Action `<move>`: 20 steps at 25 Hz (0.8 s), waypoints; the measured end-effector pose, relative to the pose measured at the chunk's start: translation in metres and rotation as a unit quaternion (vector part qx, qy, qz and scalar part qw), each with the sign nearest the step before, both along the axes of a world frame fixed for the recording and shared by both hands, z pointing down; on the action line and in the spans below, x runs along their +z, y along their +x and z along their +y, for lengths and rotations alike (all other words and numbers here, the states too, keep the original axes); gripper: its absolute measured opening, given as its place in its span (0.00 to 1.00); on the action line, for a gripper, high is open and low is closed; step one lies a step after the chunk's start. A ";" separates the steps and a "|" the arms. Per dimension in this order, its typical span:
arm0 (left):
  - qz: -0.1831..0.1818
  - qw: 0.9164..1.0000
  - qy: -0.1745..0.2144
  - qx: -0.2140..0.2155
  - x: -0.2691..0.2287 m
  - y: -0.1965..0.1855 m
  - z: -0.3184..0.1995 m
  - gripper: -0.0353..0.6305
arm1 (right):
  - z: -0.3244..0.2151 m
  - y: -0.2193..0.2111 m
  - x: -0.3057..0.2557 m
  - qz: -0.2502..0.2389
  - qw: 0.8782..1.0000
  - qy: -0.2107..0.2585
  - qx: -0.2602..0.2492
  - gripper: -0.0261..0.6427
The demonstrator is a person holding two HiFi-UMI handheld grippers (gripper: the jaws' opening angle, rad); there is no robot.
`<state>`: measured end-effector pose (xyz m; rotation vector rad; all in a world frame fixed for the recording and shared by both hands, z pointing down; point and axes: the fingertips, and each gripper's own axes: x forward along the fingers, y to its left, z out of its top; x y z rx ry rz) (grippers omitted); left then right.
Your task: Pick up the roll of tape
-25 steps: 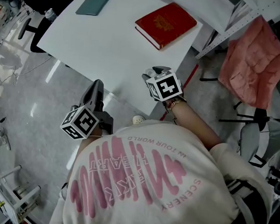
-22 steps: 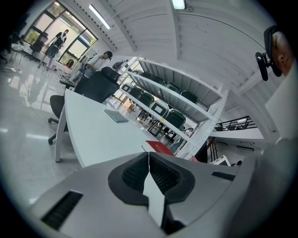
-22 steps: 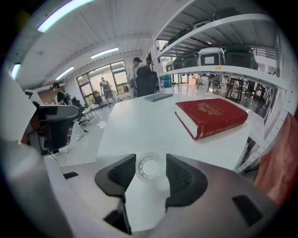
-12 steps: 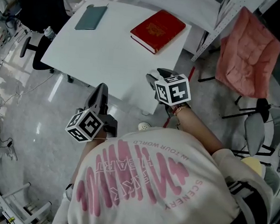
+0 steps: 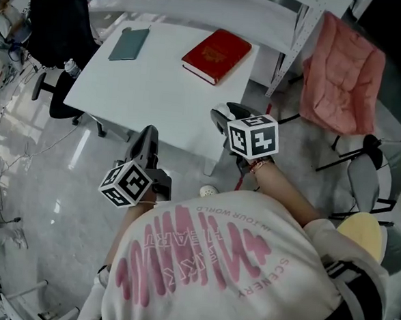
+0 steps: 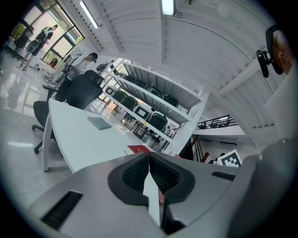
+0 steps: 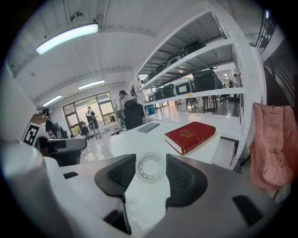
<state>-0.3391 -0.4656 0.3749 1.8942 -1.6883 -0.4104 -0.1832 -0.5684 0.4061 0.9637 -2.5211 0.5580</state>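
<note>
A clear roll of tape (image 7: 150,168) sits between the pads of my right gripper (image 7: 150,170), its open ring facing the camera, and both pads press its sides. In the head view the right gripper (image 5: 222,114) hangs above the near edge of the white table (image 5: 151,84), with the pale roll (image 5: 217,111) at its tip. My left gripper (image 5: 148,136) is lower left, over the floor beside the table's near corner. In the left gripper view its jaws (image 6: 149,160) are shut with nothing between them.
On the table lie a red book (image 5: 217,55) and a grey-green notebook (image 5: 128,43). A white shelf frame (image 5: 291,32) stands to the right, a pink cloth (image 5: 344,70) hangs over a chair, and a black office chair (image 5: 56,26) stands left. A small white object (image 5: 208,191) lies on the floor.
Both grippers have risen and the table now looks farther away and higher in the picture. The right gripper still holds the roll; the left stays shut.
</note>
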 end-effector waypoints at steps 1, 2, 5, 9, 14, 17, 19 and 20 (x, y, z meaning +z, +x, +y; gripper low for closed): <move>-0.001 1.000 0.003 0.003 -0.003 0.002 0.004 0.09 | 0.005 0.002 -0.006 -0.008 1.000 0.001 0.002 0.36; -0.003 1.000 0.006 0.005 -0.005 0.005 0.008 0.09 | 0.011 0.003 -0.011 -0.016 1.000 0.001 0.004 0.36; -0.009 1.000 0.015 0.010 -0.013 0.008 0.021 0.09 | 0.026 0.006 -0.025 -0.032 0.999 0.008 0.009 0.36; -0.022 0.999 0.028 0.017 -0.025 0.017 0.041 0.09 | 0.047 0.013 -0.039 -0.041 0.999 0.026 0.016 0.36; -0.034 0.998 0.039 0.025 -0.037 0.031 0.061 0.09 | 0.071 0.027 -0.056 -0.070 0.996 0.053 0.024 0.36; -0.042 0.998 0.044 0.031 -0.042 0.037 0.069 0.09 | 0.084 0.034 -0.066 -0.090 0.993 0.067 0.029 0.37; -0.044 0.997 0.046 0.035 -0.042 0.041 0.076 0.09 | 0.093 0.038 -0.069 -0.095 0.992 0.076 0.029 0.37; -0.046 0.997 0.046 0.037 -0.042 0.043 0.080 0.09 | 0.098 0.040 -0.070 -0.095 0.992 0.081 0.029 0.37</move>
